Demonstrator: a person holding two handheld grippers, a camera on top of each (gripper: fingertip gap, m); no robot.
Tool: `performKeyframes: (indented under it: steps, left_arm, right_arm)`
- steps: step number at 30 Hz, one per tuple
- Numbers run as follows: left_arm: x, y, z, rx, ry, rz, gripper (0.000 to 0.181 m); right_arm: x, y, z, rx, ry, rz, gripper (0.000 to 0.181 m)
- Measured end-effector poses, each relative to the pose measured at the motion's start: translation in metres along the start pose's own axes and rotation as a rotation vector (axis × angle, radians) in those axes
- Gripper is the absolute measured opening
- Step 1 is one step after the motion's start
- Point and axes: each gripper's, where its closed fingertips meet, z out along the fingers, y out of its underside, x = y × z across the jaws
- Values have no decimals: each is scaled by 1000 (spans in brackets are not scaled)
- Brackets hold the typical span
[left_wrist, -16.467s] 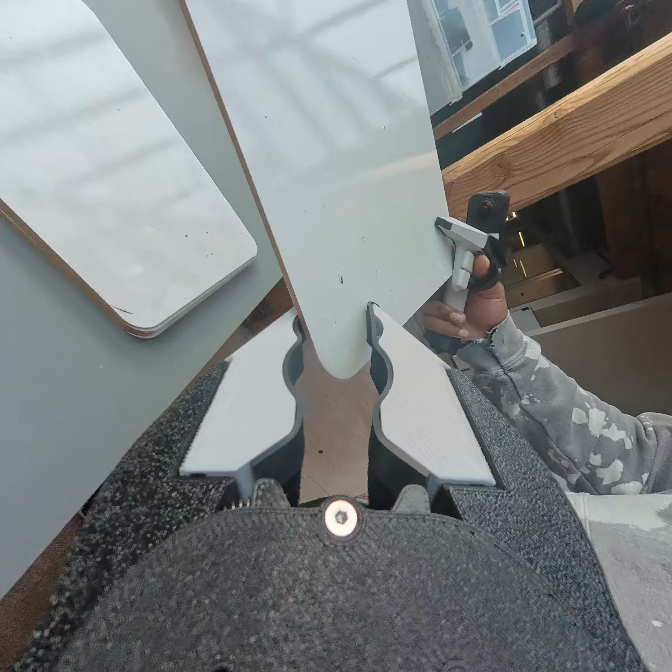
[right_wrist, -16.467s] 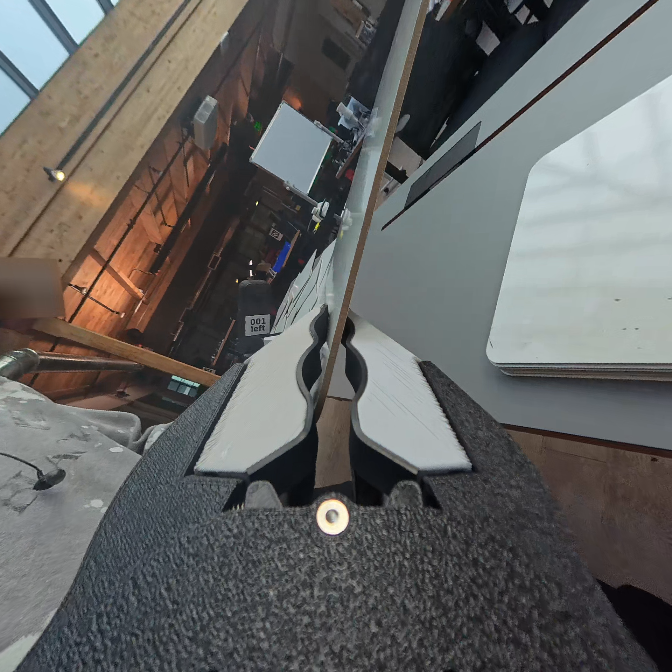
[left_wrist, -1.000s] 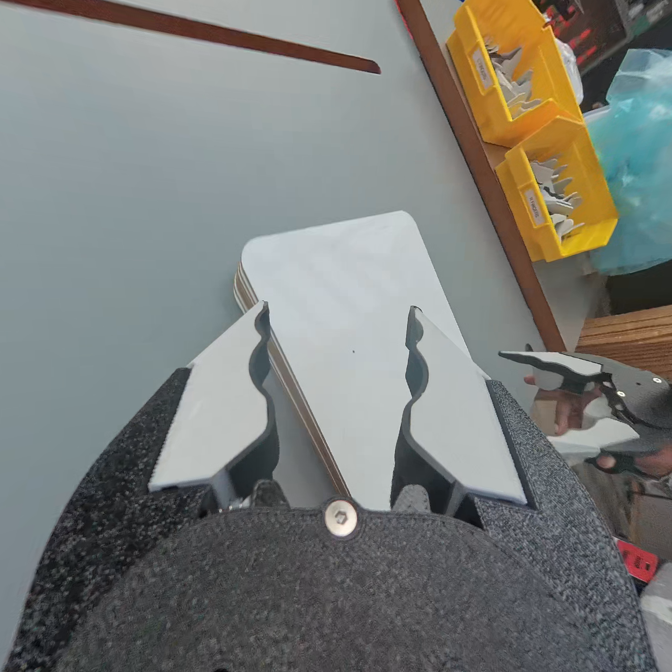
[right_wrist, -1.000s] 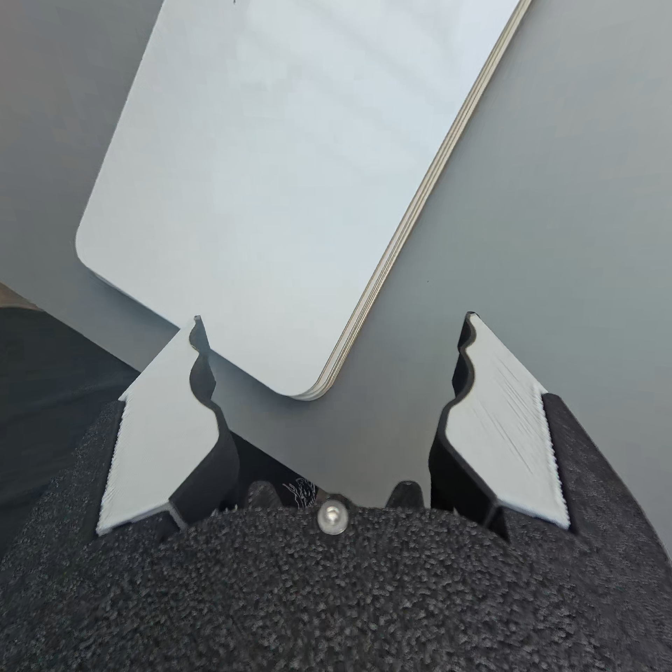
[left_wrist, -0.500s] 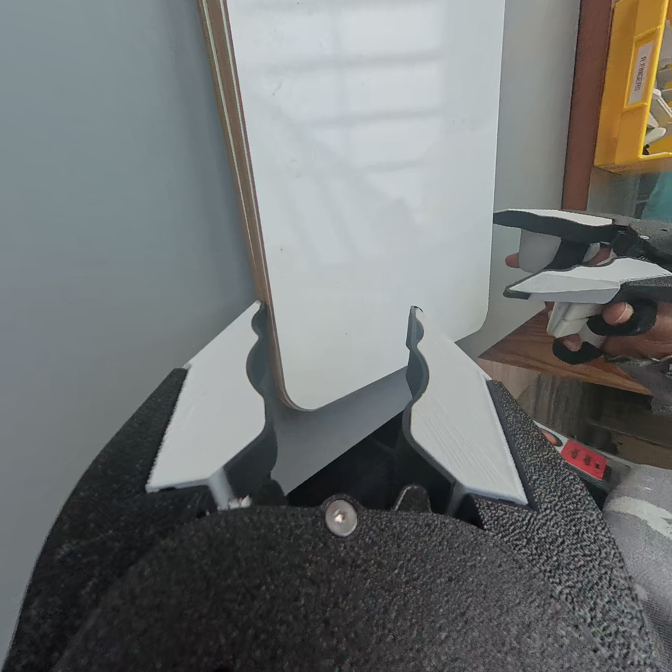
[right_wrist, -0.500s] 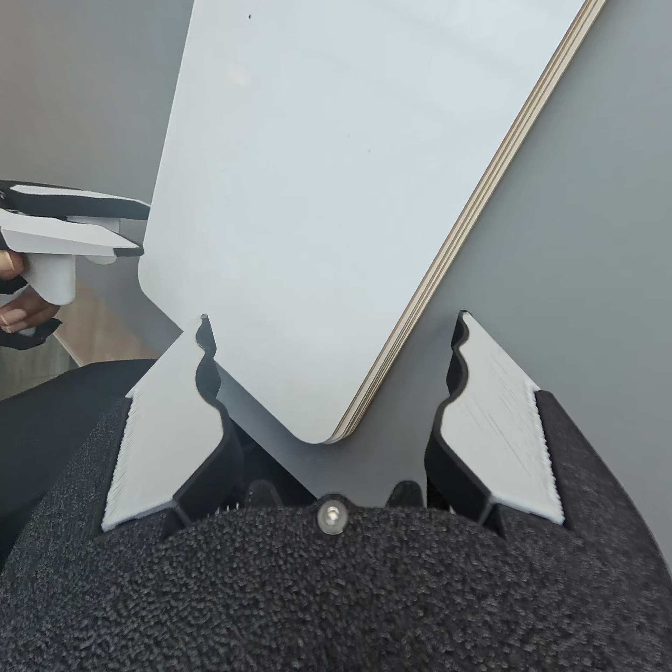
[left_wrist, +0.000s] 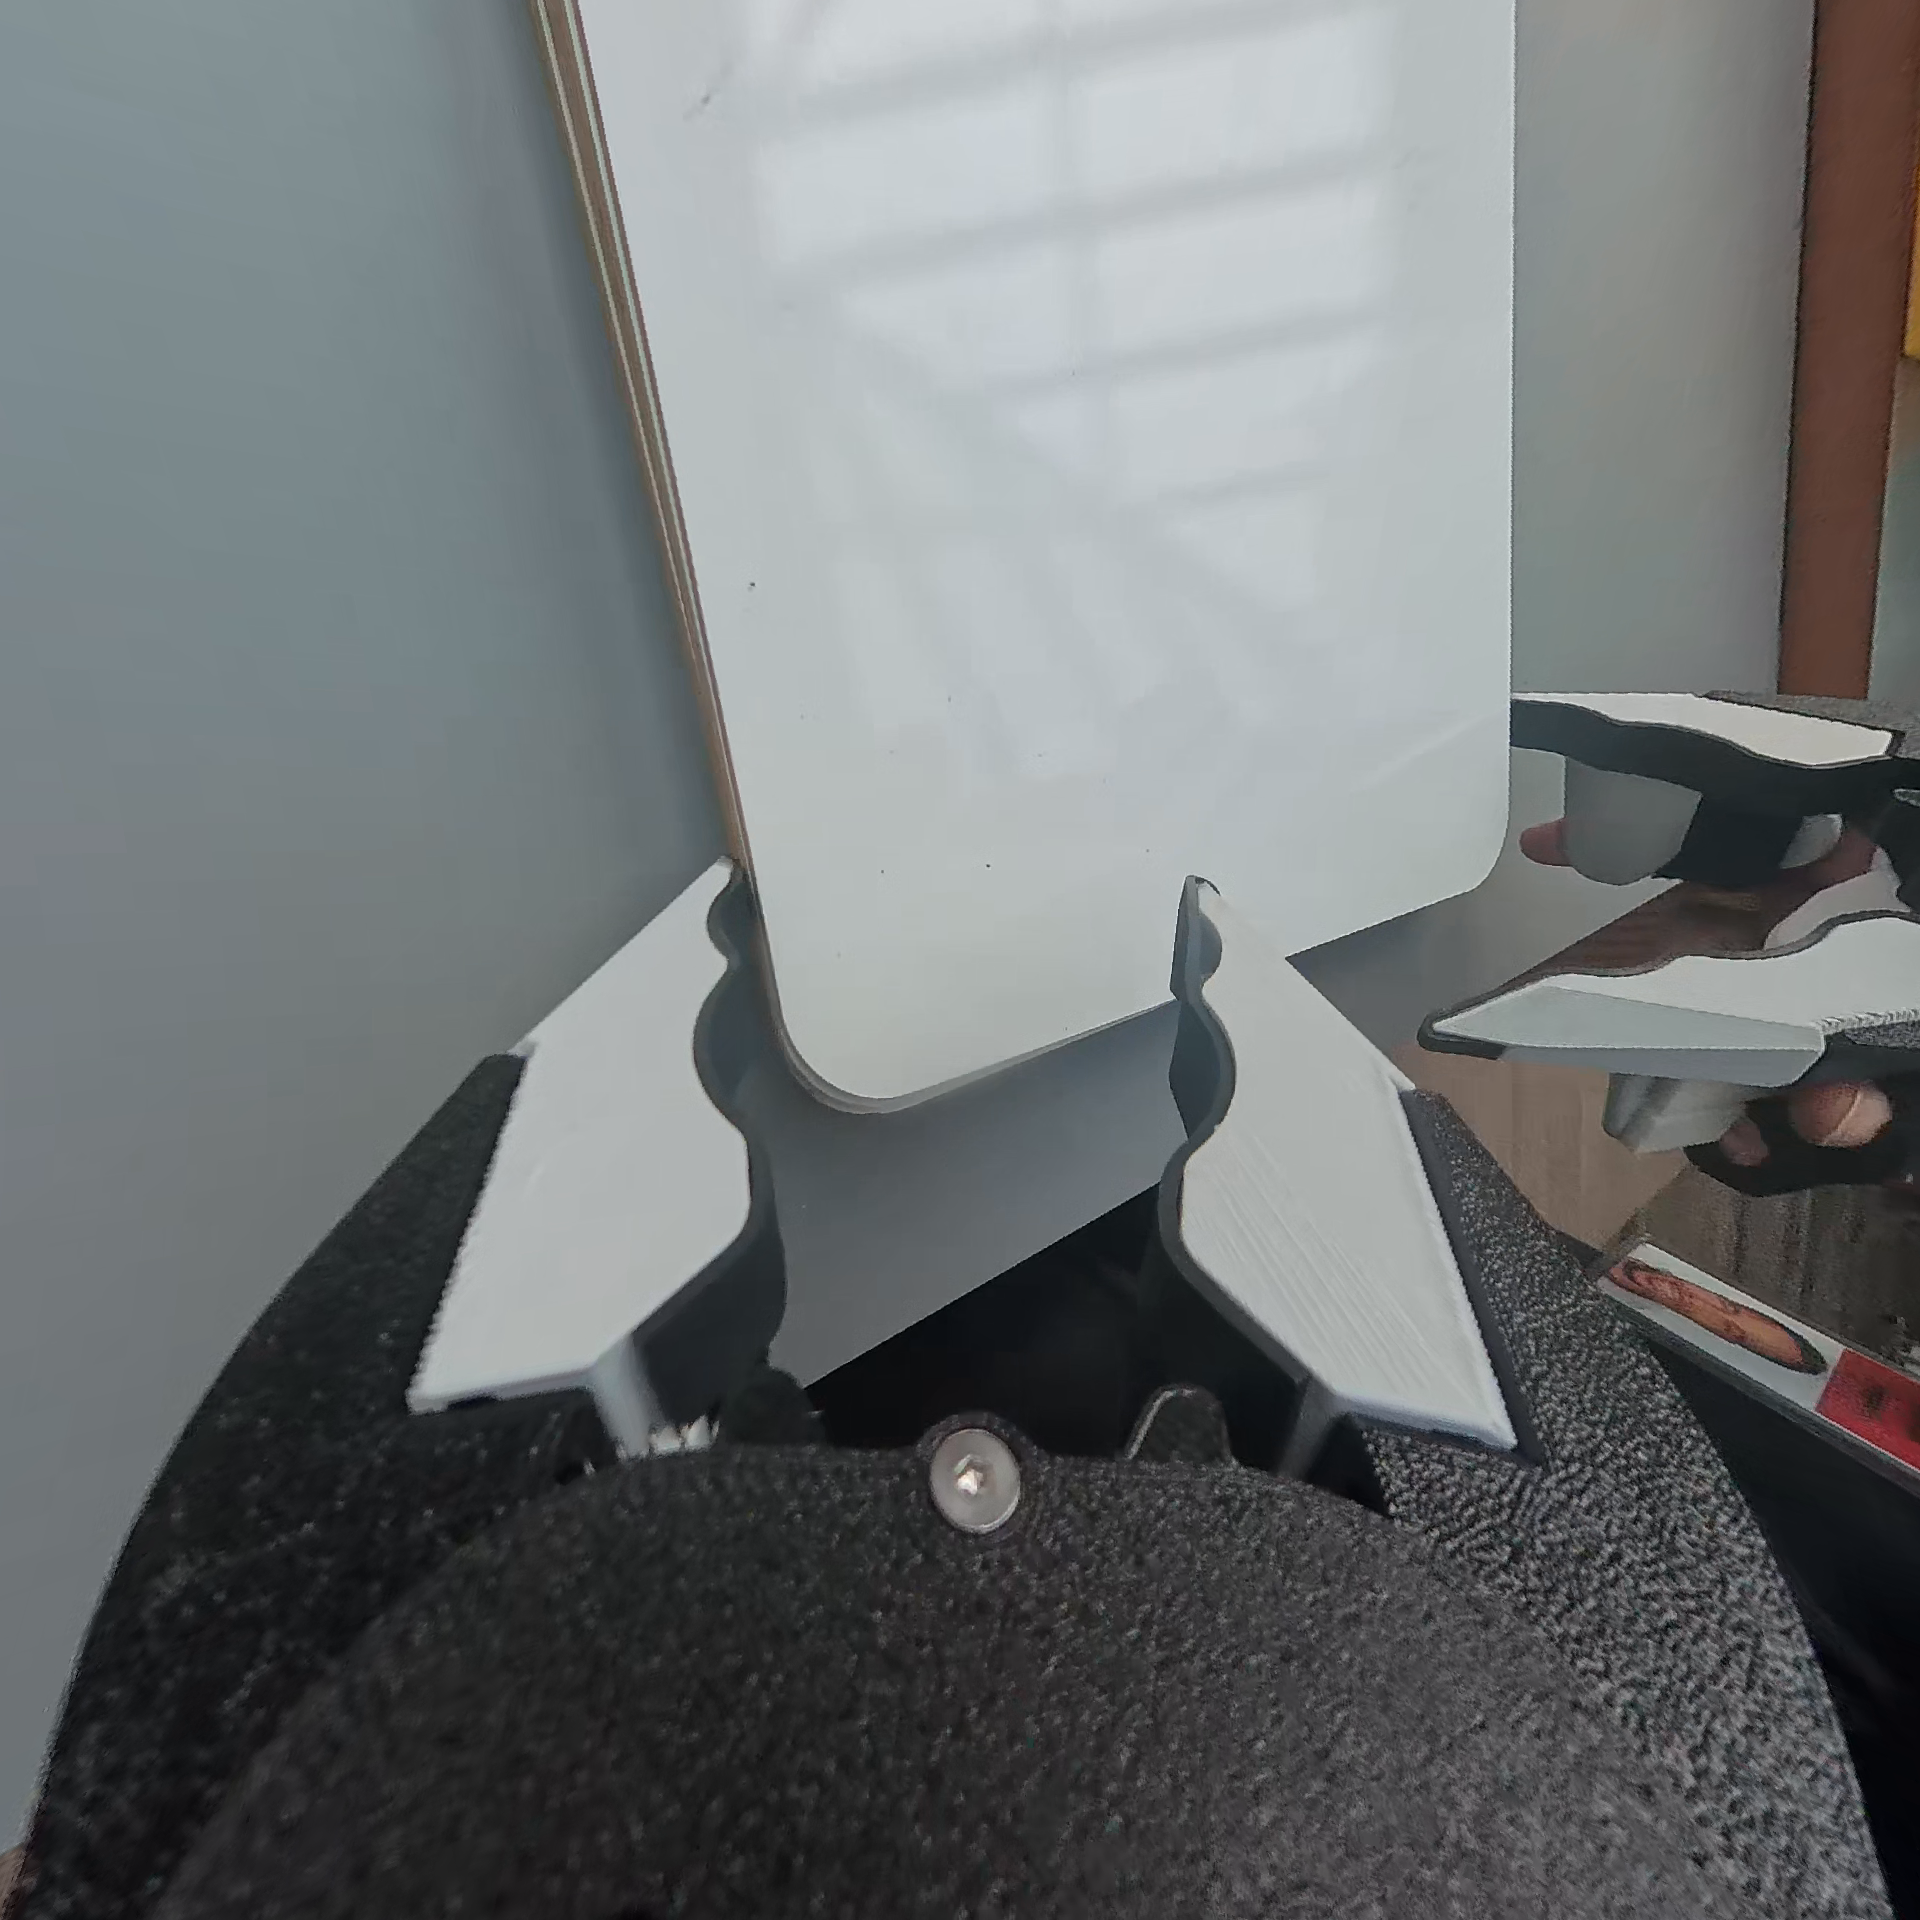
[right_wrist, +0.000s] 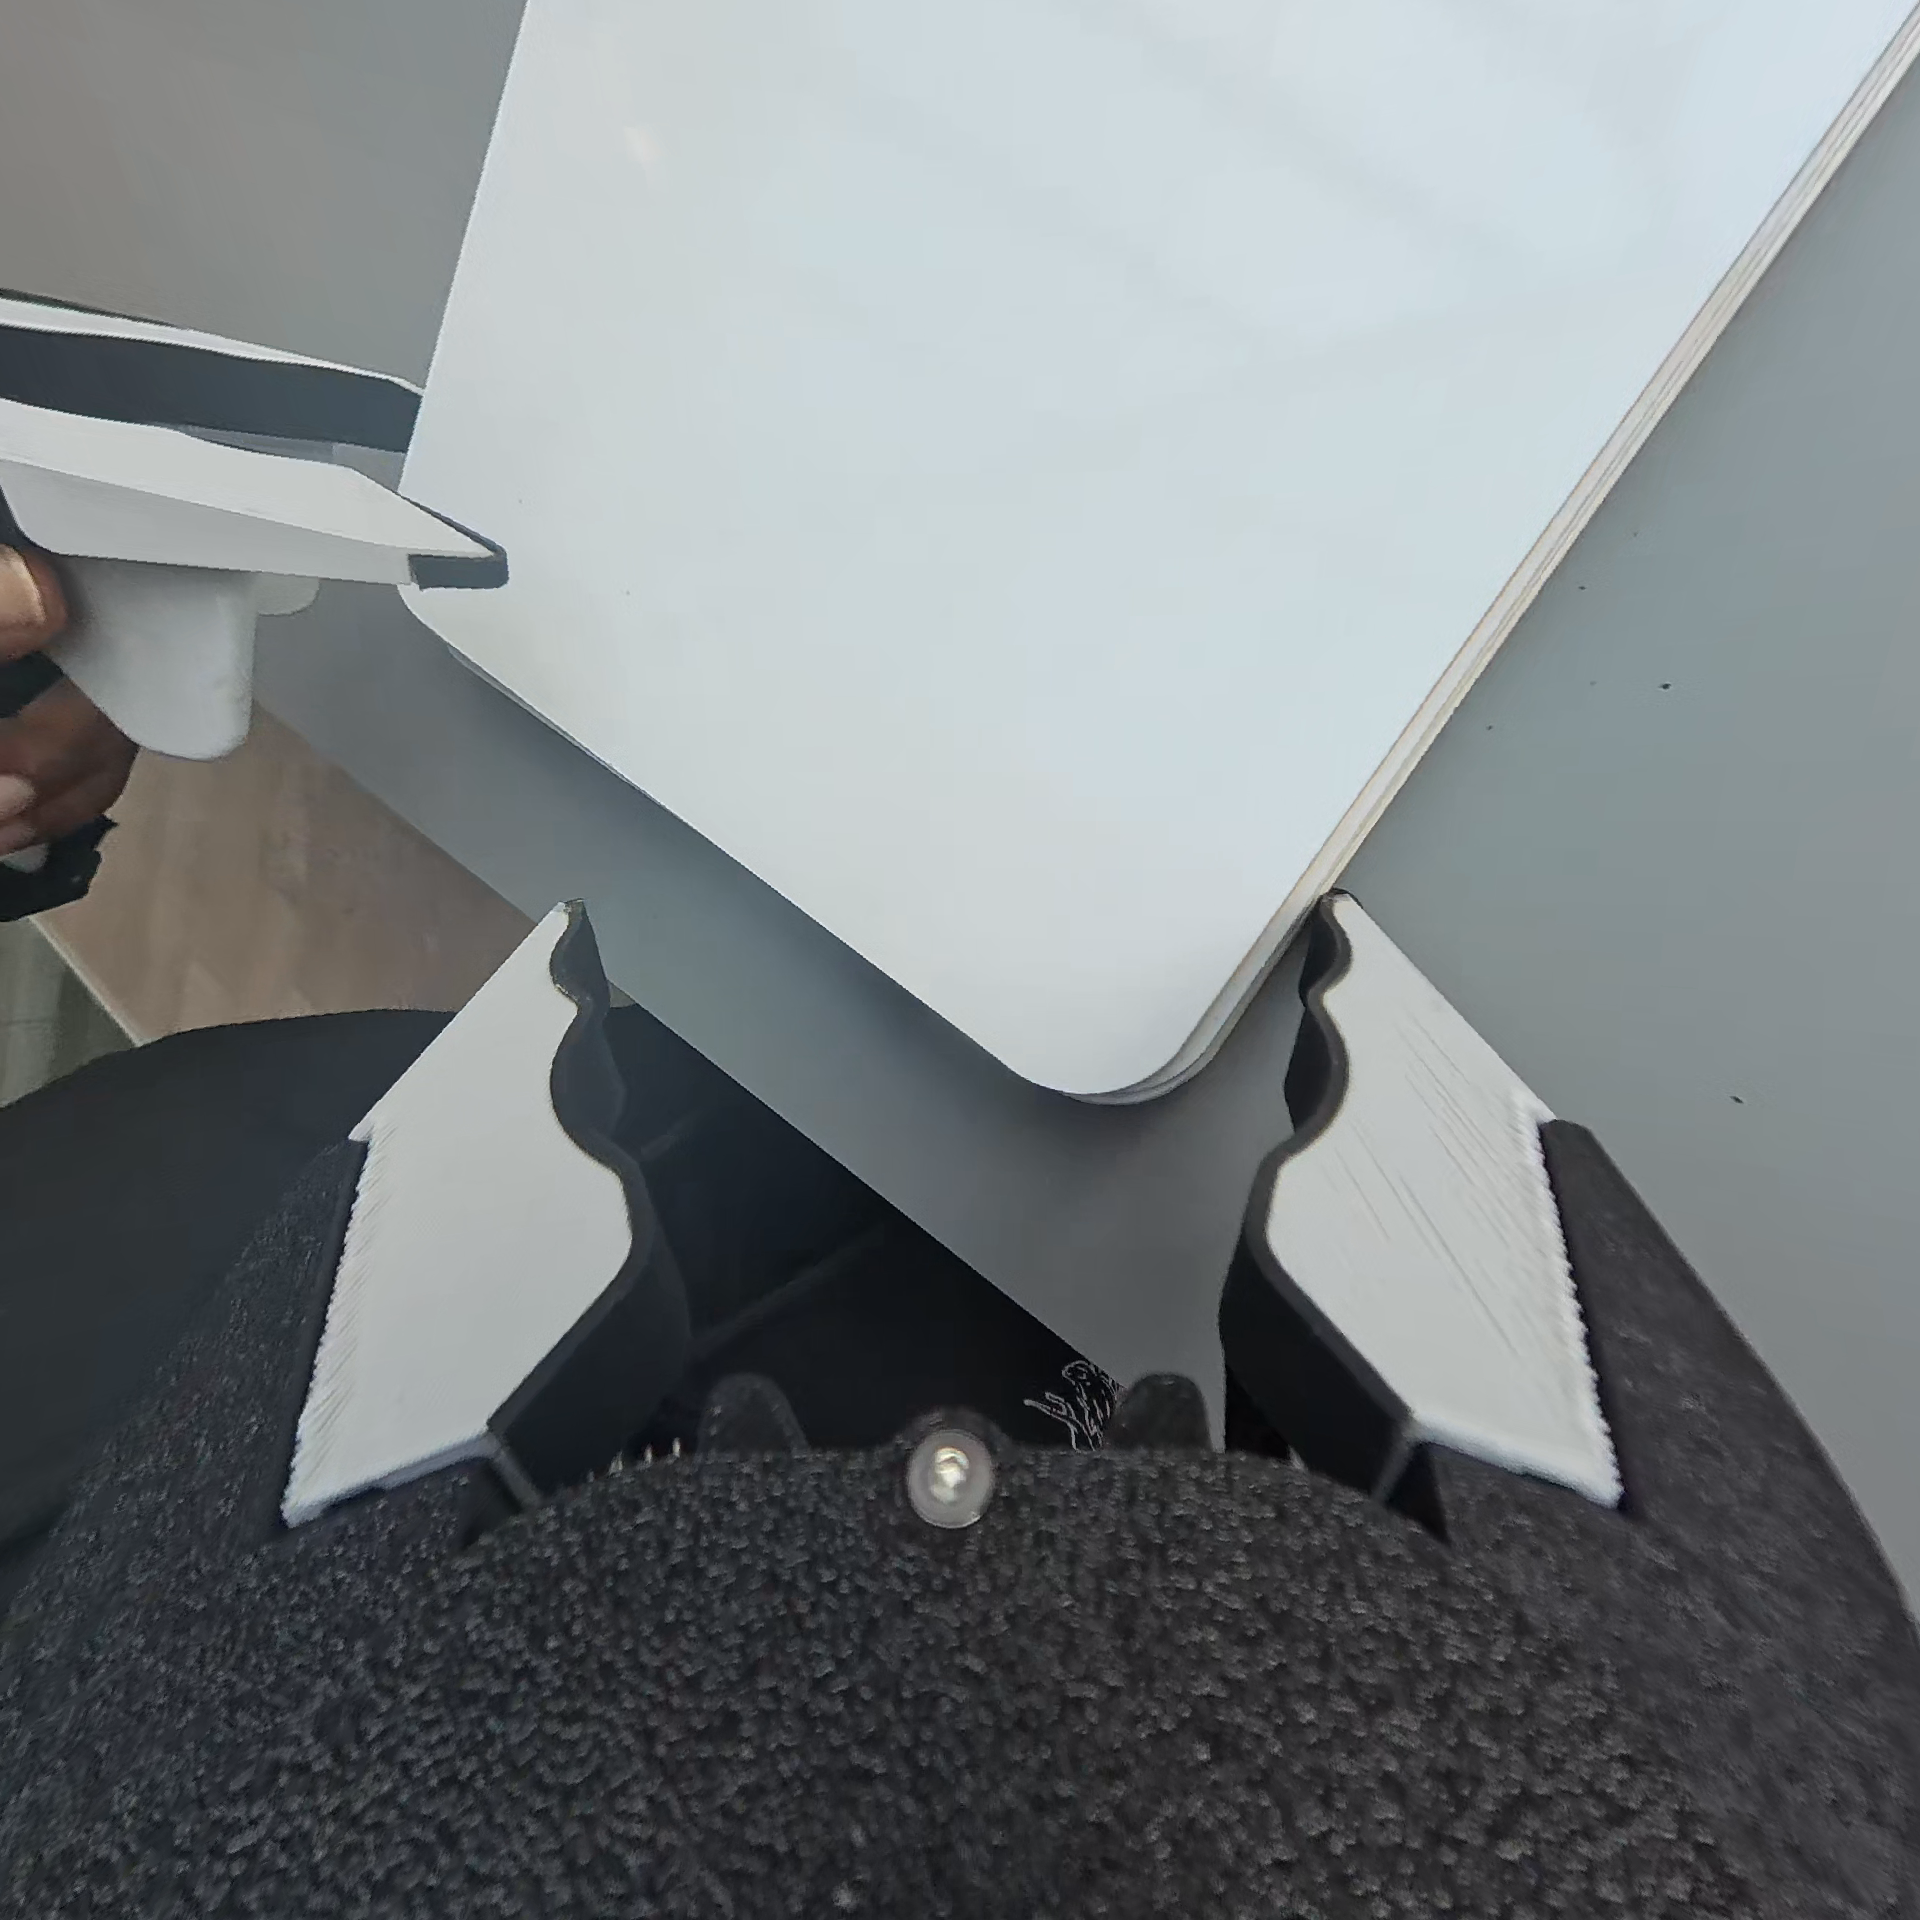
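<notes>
The boards (left_wrist: 1091, 520), a flat stack of white panels with rounded corners and pale layered edges, lie on the grey table (left_wrist: 291, 623), near its front edge. The left gripper (left_wrist: 961, 904) hangs just over one near corner of the stack, jaws spread wide and holding nothing; that rounded corner shows in the gap between the two white fingers (left_wrist: 582, 1174), and the left fingertip sits right at the stack's long edge, though I can't tell if it touches. The right gripper (right_wrist: 951, 925) is over the other near corner (right_wrist: 1122, 1070), jaws likewise wide apart and empty, with the corner pointing down into the gap and the right fingertip just beside the stack's edge.

From the left wrist view, the right gripper (left_wrist: 1704, 873) shows off to the right, level with the stack's short end, a hand (left_wrist: 1839, 1101) wrapped round its grip. From the right wrist view, the left gripper (right_wrist: 312, 540) comes in from the left, its fingertip just at the stack's side, over the table's edge.

Beyond the stack the grey top runs on bare to a brown wooden strip (left_wrist: 1849, 343) along its far right side.
</notes>
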Motion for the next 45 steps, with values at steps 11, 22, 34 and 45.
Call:
performKeyframes:
  steps: [11,22,34,45]
  left_arm:
    - [1,-6,-13,67,-31,104,74]
    - [-64,-54,-254,695,-3,163,81]
    - [-333,47,-547,954,-321,62,64]
    - [-523,112,-688,1016,-562,-163,66]
  right_arm:
    - [12,-1,-2,-1,102,-73,127]
    - [-60,-75,-46,235,317,-317,129]
    - [-392,-192,81,519,144,-456,107]
    - [-653,-233,268,381,-152,-671,109]
